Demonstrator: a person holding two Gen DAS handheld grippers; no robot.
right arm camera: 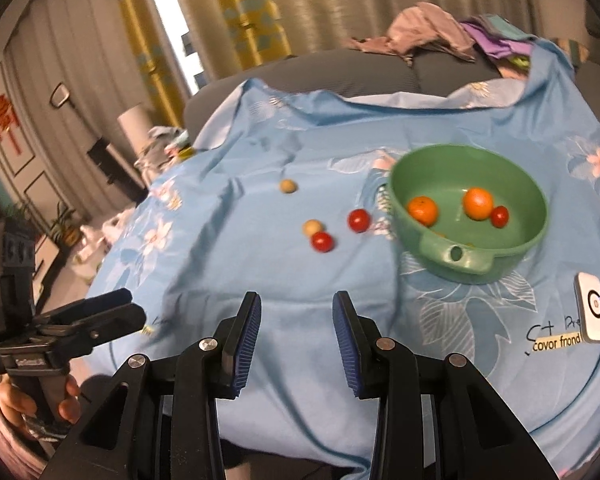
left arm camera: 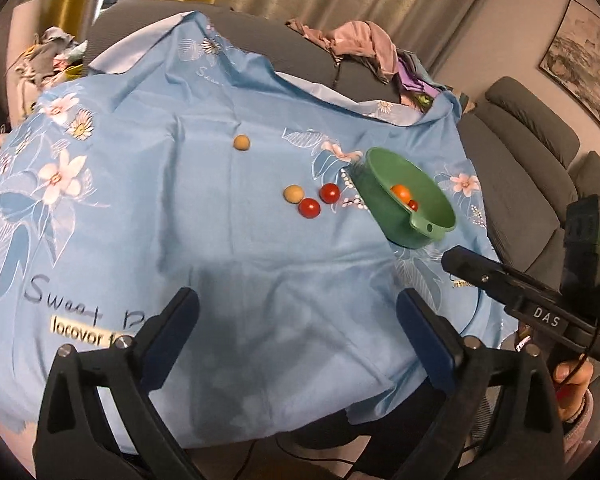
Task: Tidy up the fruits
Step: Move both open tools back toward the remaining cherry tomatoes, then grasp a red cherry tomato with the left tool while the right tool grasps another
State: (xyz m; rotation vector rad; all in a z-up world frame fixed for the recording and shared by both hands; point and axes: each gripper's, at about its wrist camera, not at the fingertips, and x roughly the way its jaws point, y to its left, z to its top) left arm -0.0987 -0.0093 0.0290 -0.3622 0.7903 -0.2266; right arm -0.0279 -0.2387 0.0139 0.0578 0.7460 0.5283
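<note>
On blue floral cloth [right arm camera: 284,264] over a table: green bowl [right arm camera: 532,216] ahead-right of the right gripper [right arm camera: 296,336], holding two oranges [right arm camera: 422,210] and a tomato [right arm camera: 499,216]; loose tomatoes [right arm camera: 358,220] well beyond both tongs; left gripper [left arm camera: 298,320] spread wide, empty; right gripper narrowed, gripping nothing.

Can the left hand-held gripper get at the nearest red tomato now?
Probably yes: the left hand-held gripper is open and empty, with only bare cloth before the tomato.
</note>
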